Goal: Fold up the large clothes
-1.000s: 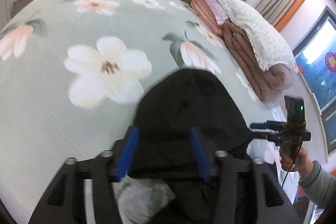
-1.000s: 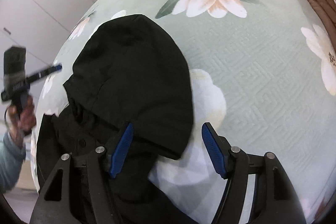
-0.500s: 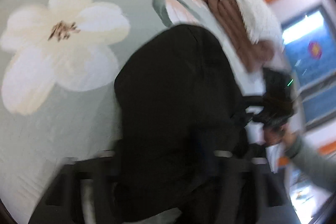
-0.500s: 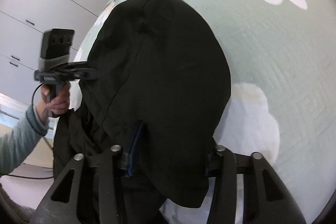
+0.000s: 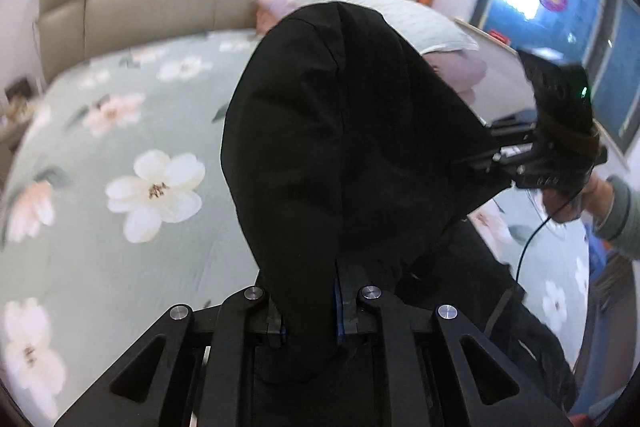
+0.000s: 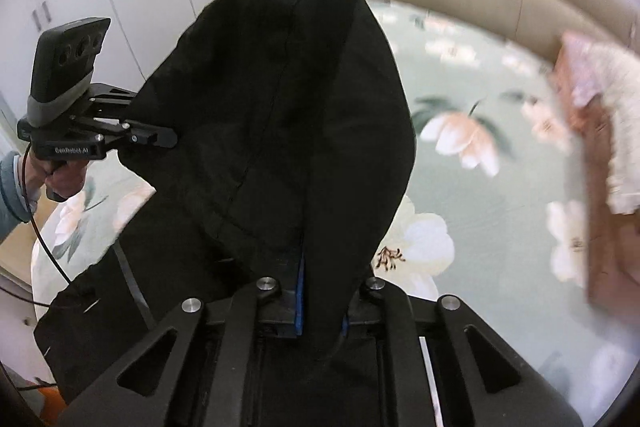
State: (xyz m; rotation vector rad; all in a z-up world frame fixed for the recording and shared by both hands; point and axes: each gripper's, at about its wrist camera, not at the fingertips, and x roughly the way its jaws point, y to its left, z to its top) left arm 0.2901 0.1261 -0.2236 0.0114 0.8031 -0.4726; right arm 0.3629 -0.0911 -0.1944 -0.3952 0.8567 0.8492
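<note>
A black hooded garment (image 5: 340,147) is held up above the bed (image 5: 120,247), its hood bulging upward while the rest hangs down toward the flowered green sheet. The left tongs (image 5: 310,315) have just been closing and are clamped narrowly on a fold of the black cloth — blue pads (image 5: 339,311) are seen pressed against it. The right tongs (image 6: 320,307) have likewise been drawn shut on the garment's cloth. Each tool is seen from the other's camera, gripped at the fabric's edge by a hand (image 6: 60,179) in a grey sleeve. Folded bedding (image 6: 600,147) lies near the headboard.
</note>
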